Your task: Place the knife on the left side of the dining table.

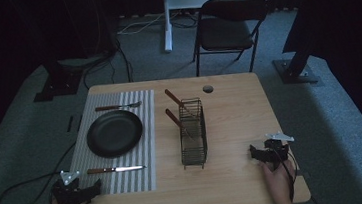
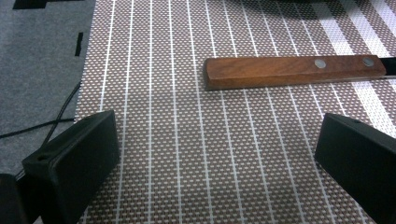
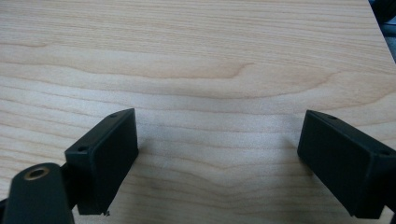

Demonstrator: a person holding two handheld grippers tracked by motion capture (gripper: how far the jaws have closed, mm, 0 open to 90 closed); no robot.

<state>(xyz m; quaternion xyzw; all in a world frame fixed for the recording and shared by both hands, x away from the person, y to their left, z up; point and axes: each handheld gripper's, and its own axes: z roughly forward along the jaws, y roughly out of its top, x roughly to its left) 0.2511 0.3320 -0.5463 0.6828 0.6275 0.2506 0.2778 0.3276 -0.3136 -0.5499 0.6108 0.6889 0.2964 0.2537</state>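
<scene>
The left gripper point(image 2: 219, 163) hovers over the striped mat point(image 2: 187, 140), jaws spread and empty, near the knife point(image 2: 294, 71). The right gripper point(image 3: 219, 163), jaws spread, rests above bare surface point(image 3: 196, 46).

dim room, grey carpet floor point(image 1: 321, 118). black folding chair point(image 1: 229, 27) behind the wooden table point(image 1: 236, 122), beside a white stand point(image 1: 166, 18); dark curtains at the back, cables point(image 1: 100, 64) on the floor.
</scene>
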